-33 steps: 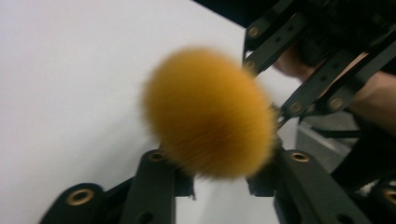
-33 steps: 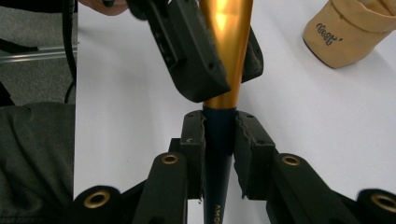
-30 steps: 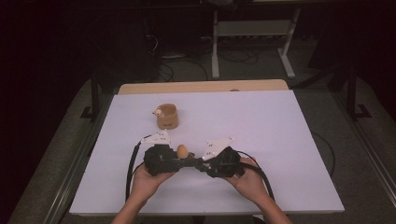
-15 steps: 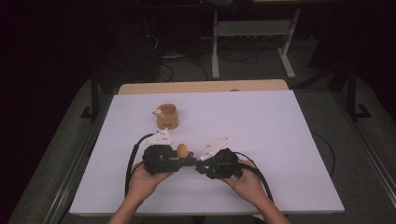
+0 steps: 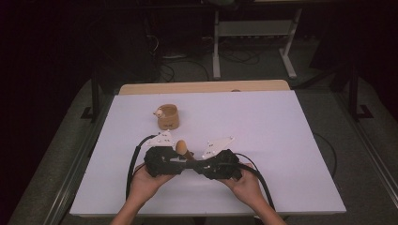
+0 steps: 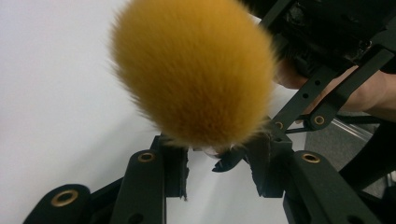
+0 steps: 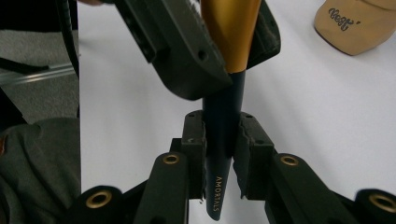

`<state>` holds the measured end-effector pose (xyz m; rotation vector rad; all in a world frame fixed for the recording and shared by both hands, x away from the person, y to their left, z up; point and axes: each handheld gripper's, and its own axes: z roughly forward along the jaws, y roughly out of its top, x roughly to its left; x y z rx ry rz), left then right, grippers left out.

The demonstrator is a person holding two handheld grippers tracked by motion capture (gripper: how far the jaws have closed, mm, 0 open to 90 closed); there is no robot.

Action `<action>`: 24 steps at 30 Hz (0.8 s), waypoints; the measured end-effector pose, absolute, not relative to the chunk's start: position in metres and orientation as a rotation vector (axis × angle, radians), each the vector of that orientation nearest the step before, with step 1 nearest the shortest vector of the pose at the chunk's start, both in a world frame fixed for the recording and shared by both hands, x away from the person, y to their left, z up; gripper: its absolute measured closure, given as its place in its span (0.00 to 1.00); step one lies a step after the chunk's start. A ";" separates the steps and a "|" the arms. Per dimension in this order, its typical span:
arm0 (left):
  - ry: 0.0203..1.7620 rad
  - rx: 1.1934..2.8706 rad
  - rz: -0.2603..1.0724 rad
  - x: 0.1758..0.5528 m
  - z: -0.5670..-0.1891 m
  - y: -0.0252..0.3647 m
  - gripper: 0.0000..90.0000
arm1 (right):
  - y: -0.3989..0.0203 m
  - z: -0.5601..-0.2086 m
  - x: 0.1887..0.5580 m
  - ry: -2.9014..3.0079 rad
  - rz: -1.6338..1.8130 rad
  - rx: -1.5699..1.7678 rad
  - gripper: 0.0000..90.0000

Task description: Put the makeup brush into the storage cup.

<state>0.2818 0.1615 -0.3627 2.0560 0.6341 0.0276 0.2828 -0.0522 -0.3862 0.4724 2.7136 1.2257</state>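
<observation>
Low over the white counter [image 5: 281, 140], the right gripper [image 7: 219, 154] clamps the makeup brush [image 7: 224, 116] by its dark handle, steadying it so the left gripper [image 6: 217, 163], jaws just opening around the gold collar, can let go.

Left hand-held gripper [image 5: 180, 161]: matte black body, white three-cornered plate with small dark marks on top, thick black cable looping from rear. Right hand-held gripper [image 5: 199, 165]: same black build, own white plate, own black cable. Jaw arms: black bars, brass-ringed pivot holes, ribbed black pads. Forearms behind both bare, no sleeves.
</observation>
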 end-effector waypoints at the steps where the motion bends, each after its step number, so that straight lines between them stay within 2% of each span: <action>1: 0.638 2.045 0.031 0.282 -0.362 0.162 0.70 | -0.052 -0.386 0.283 2.716 1.230 0.476 0.83; 2: 0.637 2.041 0.029 0.282 -0.362 0.162 0.73 | -0.052 -0.387 0.283 2.718 1.235 0.492 0.83; 9: 0.648 2.020 0.005 0.284 -0.361 0.161 0.80 | -0.053 -0.386 0.283 2.705 1.259 0.521 0.83; 15: 0.629 2.045 0.028 0.284 -0.359 0.157 0.81 | -0.054 -0.386 0.283 2.703 1.260 0.540 0.81; 19: 0.635 2.073 0.053 0.285 -0.359 0.156 0.81 | -0.058 -0.385 0.284 2.697 1.260 0.538 0.73; 24: 0.657 2.075 0.055 0.288 -0.358 0.160 0.81 | -0.066 -0.385 0.284 2.695 1.256 0.577 0.68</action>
